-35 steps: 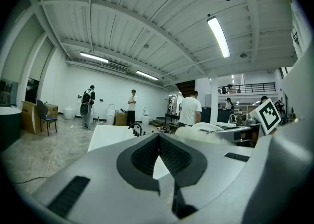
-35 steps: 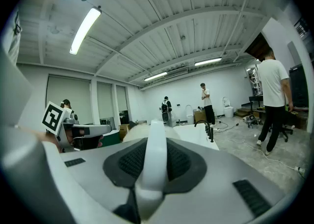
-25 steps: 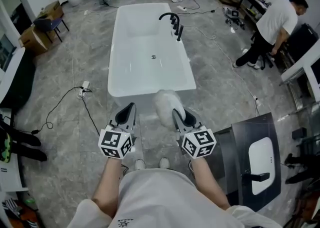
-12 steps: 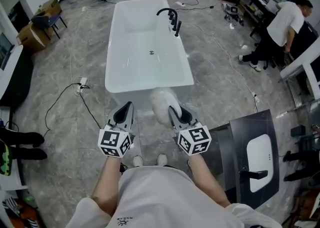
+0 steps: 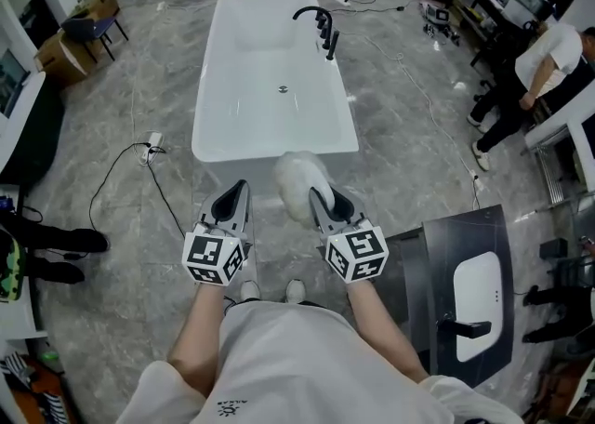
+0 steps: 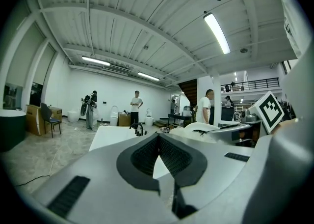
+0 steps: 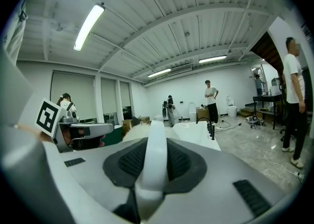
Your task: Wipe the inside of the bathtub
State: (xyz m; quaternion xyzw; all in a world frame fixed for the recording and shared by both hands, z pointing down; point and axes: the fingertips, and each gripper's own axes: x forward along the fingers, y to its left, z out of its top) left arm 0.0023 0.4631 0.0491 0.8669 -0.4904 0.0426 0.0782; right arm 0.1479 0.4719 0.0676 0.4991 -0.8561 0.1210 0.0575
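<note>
Bathtub [image 5: 244, 125] of glossy white, rectangular and freestanding, sits on the grey marbled floor tiles [image 5: 139, 87] straight ahead of the person and a little apart from both tools. A black arched faucet [image 5: 318, 27] is fixed on its right rim, and a small round drain [image 5: 282, 89] lies in its bare bottom.

Writing is scarce. The cubes on the tools carry only black-and-white square markers, and the small print on the person's shirt is too small to read.

The right gripper [image 5: 323, 204] is clamped on a smooth white strip, which the right gripper view shows pinched between the ribbed dark pads. Only the head view shows what hangs beyond that strip. It is a fluffy white wiping pad [image 5: 297, 182], held in the air just short of the tub's near end.

The left gripper [image 5: 234, 201] has its jaws pressed together at the tips with nothing between them, as the left gripper view makes plain.

That same view shows several people standing beyond the tub's far end under a ribbed ceiling with strip lights, none of which the head view shows. The head view alone shows a dark countertop [image 5: 446, 245] with a white inset basin [image 5: 476, 294] at the right. It also shows a person in a white shirt [image 5: 544, 64] bending nearby, and black cables [image 5: 121, 180] trailing across the floor at the left.
</note>
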